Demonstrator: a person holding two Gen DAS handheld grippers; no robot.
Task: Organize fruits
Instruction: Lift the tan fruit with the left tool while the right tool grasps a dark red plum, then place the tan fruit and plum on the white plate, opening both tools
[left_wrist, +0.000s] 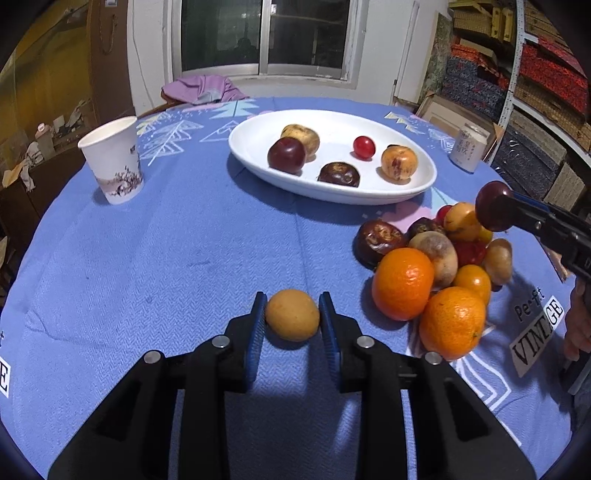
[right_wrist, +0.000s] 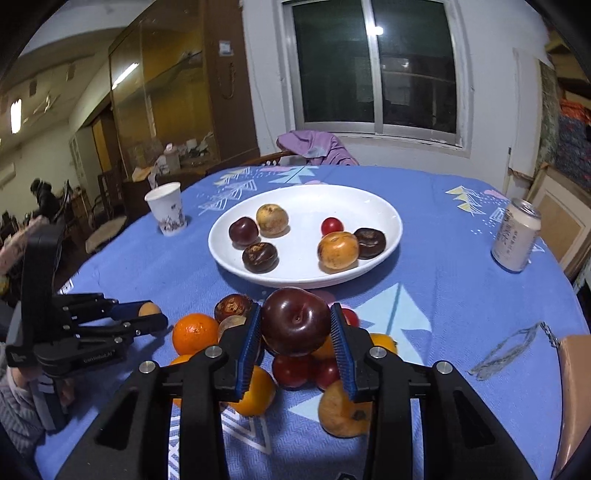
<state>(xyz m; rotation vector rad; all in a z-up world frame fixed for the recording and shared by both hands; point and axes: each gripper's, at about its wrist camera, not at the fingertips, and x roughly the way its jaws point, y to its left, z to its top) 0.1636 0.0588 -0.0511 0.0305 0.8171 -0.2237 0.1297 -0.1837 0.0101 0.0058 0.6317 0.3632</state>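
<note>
- A round tabletop (left_wrist: 147, 258) covered in a blue patterned cloth holds a white oval plate (right_wrist: 369, 206), the landmark for everything below.
- On the plate lie several sorted fruits, spaced apart: dark plums, a small red fruit, brownish-yellow ones. They seem to be placed singly so each stays visible and does not roll.
- On the near side of the plate sits the unsorted fruit pile (left_wrist: 432, 266): oranges, wrinkled dark fruits, small red and yellow ones, heaped and touching one another.
- The right hand-held gripper (right_wrist: 295, 325) is clenched on a dark plum (right_wrist: 295, 319), its blue pads pressing both sides. It holds the plum above the pile, just short of the plate's near rim, most likely ready to carry it over.
- The left hand-held gripper (left_wrist: 292, 314) is at its tightest on a small yellow-orange fruit (left_wrist: 292, 314), low over the cloth, nearer than the plate and beside the pile. Whether the fruit is lifted cannot be told.
- A paper cup (left_wrist: 114, 162) stands left of the plate and a drink can (right_wrist: 515, 236) right of it, both clear of the carrying path.
</note>
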